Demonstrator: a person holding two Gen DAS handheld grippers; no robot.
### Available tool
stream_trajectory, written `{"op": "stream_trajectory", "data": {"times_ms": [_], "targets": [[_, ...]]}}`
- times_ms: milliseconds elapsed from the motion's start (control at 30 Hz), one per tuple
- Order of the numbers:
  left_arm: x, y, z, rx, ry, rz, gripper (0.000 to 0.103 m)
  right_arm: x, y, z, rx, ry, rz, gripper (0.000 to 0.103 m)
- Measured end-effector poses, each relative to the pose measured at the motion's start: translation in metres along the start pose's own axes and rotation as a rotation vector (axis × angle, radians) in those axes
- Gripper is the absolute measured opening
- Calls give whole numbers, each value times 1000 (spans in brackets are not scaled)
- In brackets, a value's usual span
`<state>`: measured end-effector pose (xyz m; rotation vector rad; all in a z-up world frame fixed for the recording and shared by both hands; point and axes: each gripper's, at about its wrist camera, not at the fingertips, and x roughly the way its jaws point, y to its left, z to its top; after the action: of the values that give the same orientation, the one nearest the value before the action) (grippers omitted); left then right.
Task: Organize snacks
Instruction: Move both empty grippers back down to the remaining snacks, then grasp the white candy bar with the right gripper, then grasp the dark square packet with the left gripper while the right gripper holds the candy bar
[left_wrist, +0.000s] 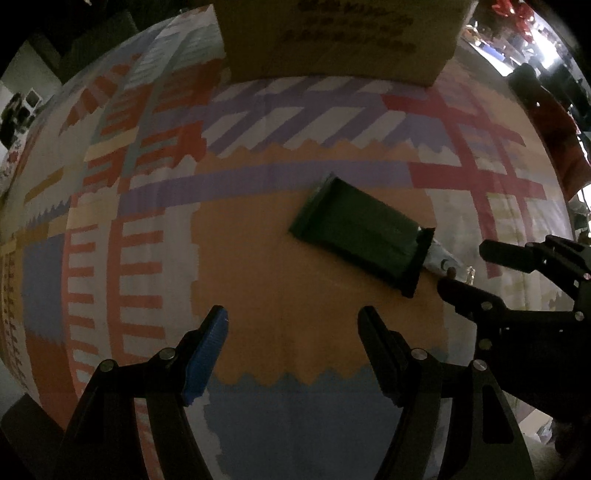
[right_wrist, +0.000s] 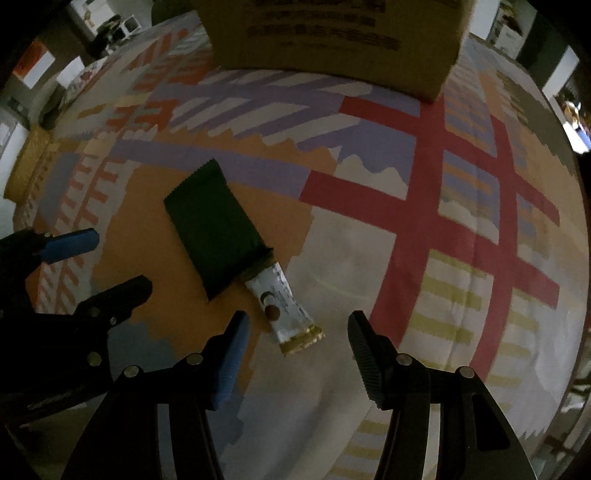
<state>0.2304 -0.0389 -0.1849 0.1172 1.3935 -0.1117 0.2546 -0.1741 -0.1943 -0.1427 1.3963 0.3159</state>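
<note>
Patterned cloth (right_wrist: 424, 221) bears cardboard box (right_wrist: 332, 40), contents unseen.

Patterned cloth (right_wrist: 369, 229) covers the surface. Dark green packet (right_wrist: 216, 230) near centre; white snack bar (right_wrist: 286, 308) touching at its 5 o'clock end. Cardboard box (right_wrist: 332, 40) at 12.

Print I can't make out

Dark lines of print run across the cardboard box (right_wrist: 332, 37) ahead of me, too blurred to read; the white snack bar (right_wrist: 284, 306) wrapper's small lettering is also illegible.

Patterned tablecloth (left_wrist: 280, 295), background clutter (left_wrist: 517, 22)
</note>
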Motion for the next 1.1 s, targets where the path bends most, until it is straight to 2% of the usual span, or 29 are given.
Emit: {"op": "stream_trajectory", "data": {"times_ms": [67,200,333,467,800,967,1100], "targets": [[1,2,0,-8,4,-4,72,3,2,3,-13,4,0,50],[0,3,0,-18,-1,-3,72,3,4,5,-19,-6,-5,49],[1,3,2,-17,-2,-6,72,3,8,3,-42,-24,-36,32],[1,2,4,-9,-4,-10,72,2,3,3,-18,-34,-29,22],[-7,-5,16,-24,-31,-48,72,-12,-10,1,90,-84,11,21],[-9,-9,33,-123,-41,-80,72,-23,-19,10,117,-124,14,21],[-11,-18,44,-212,-61,-28,72,-25,-31,17,131,-146,2,21]]}}
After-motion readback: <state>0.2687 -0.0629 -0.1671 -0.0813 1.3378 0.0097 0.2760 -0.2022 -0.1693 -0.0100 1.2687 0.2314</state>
